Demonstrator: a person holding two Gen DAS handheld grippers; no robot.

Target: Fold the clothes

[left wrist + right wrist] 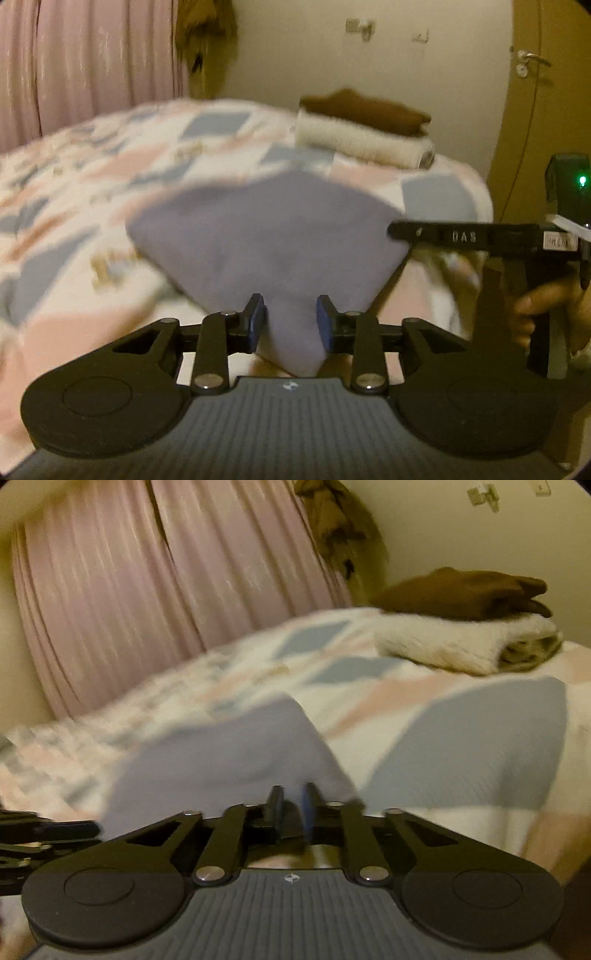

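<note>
A: Where is the lavender cloth?

B: Lifted over the patchwork bedspread, stretched between both tools. The left gripper has a bunched corner between its blue pads, pinched on it. The right gripper is clamped near the cloth's edge, jaws almost together; fabric seems caught there, though blur hides the contact.

A: Any containers?

B: None visible. A folded brown garment lies on a folded cream towel at the bed's far corner, well apart from the cloth. Pink curtains behind.
</note>
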